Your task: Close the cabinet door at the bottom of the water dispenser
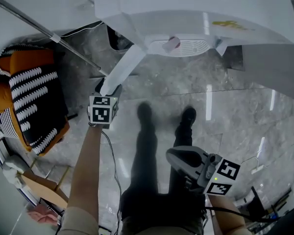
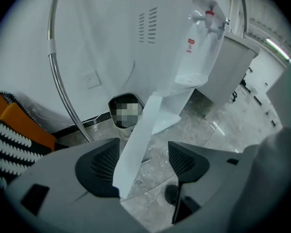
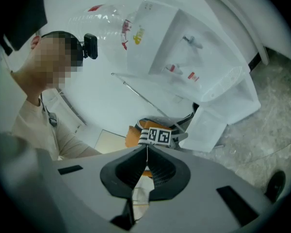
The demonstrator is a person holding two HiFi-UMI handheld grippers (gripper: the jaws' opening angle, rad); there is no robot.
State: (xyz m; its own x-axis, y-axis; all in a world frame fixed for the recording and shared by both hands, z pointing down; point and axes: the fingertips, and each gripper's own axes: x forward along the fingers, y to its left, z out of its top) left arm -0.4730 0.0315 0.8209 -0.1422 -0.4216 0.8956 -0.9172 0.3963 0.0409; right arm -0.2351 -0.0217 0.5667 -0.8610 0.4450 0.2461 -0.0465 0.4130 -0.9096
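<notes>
Cabinet door [image 2: 138,130] edge between parted jaws of left gripper [image 2: 143,149]

Water dispenser [image 1: 196,9]: white body, with yellow print [image 1: 230,24] at 1 o'clock in the head view and a red tap [image 2: 210,14].
Cabinet door [image 1: 121,70]: plain white.
Floor [image 1: 235,111]: grey marble veining (glossy, with pale light streaks).
Throw [image 1: 34,97] at 9 o'clock: orange, with black-and-white stripes.
Left gripper [image 2: 145,159] and right gripper [image 3: 145,166]: grey shells, black ribbed pads.
Marker cube [image 1: 103,110]: black squares on white.
Trousers [image 1: 147,180] at 6 o'clock: black.
</notes>
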